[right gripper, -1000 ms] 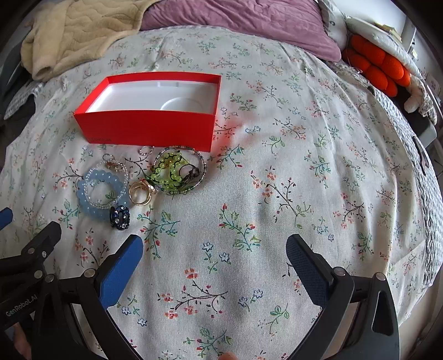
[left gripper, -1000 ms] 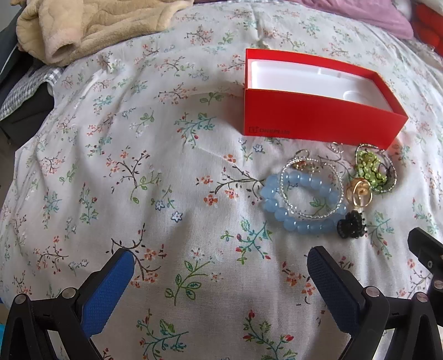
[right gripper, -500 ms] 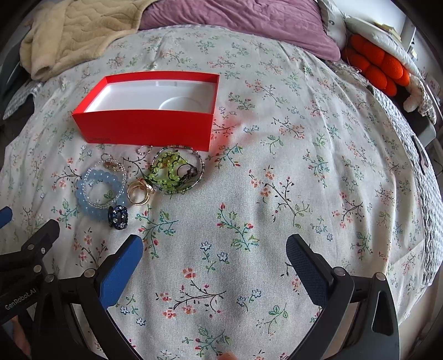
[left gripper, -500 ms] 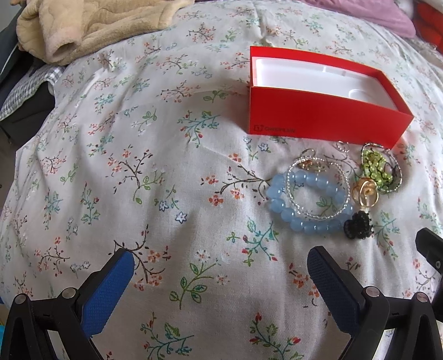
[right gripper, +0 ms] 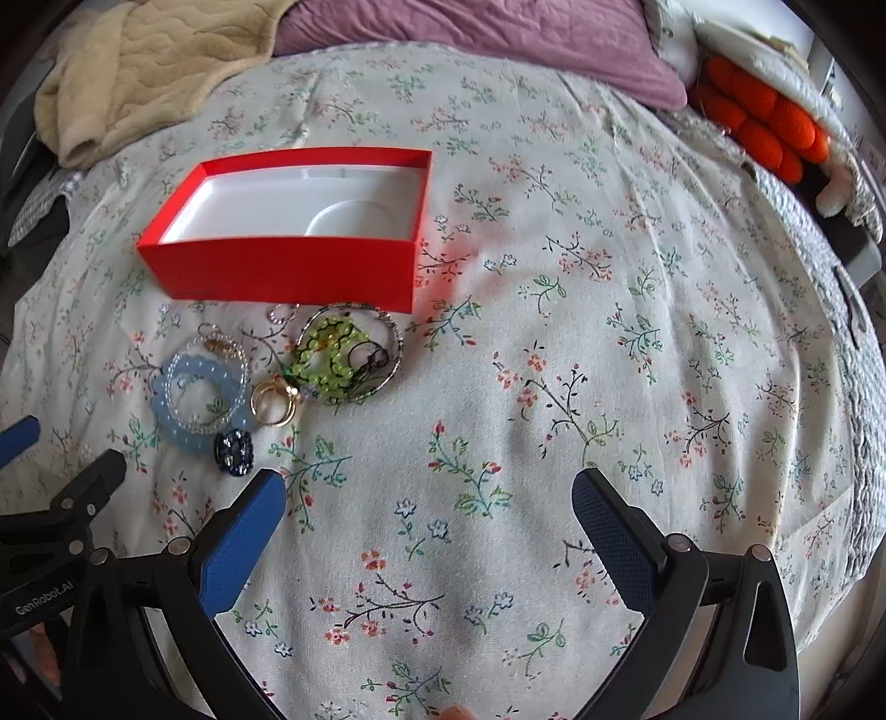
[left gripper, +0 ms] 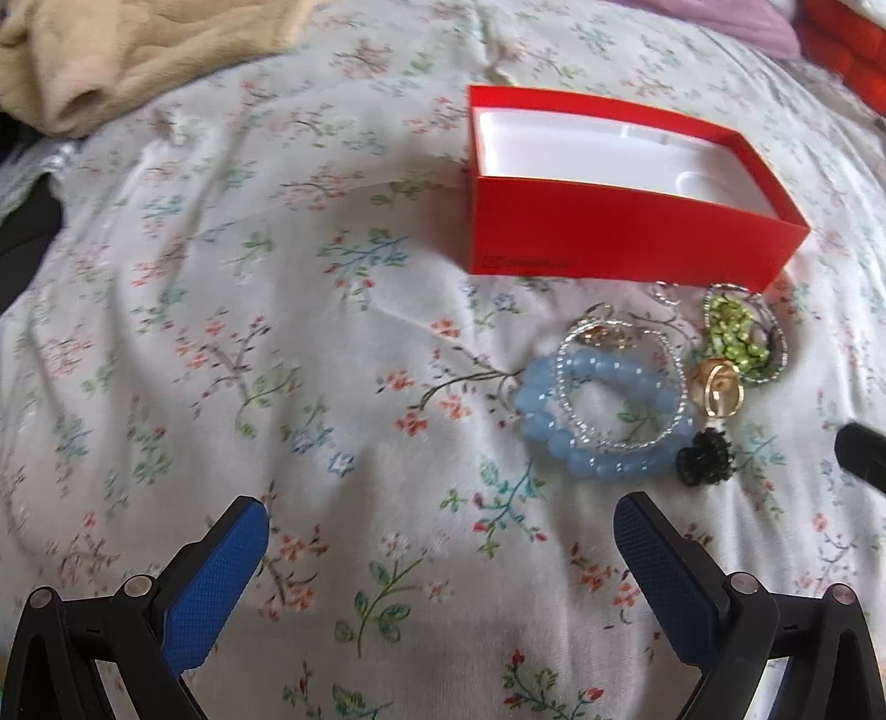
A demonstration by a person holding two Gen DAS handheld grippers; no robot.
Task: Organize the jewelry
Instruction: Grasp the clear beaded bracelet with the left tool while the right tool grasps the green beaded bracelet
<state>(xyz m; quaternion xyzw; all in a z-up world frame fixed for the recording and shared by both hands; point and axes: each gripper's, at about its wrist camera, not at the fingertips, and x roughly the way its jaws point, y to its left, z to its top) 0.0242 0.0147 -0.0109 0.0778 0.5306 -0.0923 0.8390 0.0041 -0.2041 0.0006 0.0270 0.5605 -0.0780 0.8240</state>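
Observation:
An open red box (left gripper: pixel 620 232) with a white, empty inside (right gripper: pixel 299 205) sits on the floral bedspread. In front of it lies a jewelry cluster: a blue bead bracelet (left gripper: pixel 554 443) (right gripper: pixel 166 415) with a clear bead ring on it, gold rings (left gripper: pixel 717 387) (right gripper: pixel 274 404), a black beaded piece (left gripper: pixel 703 459) (right gripper: pixel 233 451), and a green bead piece inside a dark bangle (left gripper: pixel 742 332) (right gripper: pixel 332 354). My left gripper (left gripper: pixel 440 559) is open and empty, below-left of the cluster. My right gripper (right gripper: pixel 429 526) is open and empty, to the cluster's lower right.
A beige blanket (right gripper: pixel 138 72) lies at the back left, a purple pillow (right gripper: pixel 498 33) at the back, orange cushions (right gripper: pixel 769 122) at the back right. The bedspread (right gripper: pixel 609 332) stretches wide to the right of the box.
My left gripper has moved forward and a little right, so the box and jewelry look closer. The right gripper has barely shifted. Nothing was picked up.

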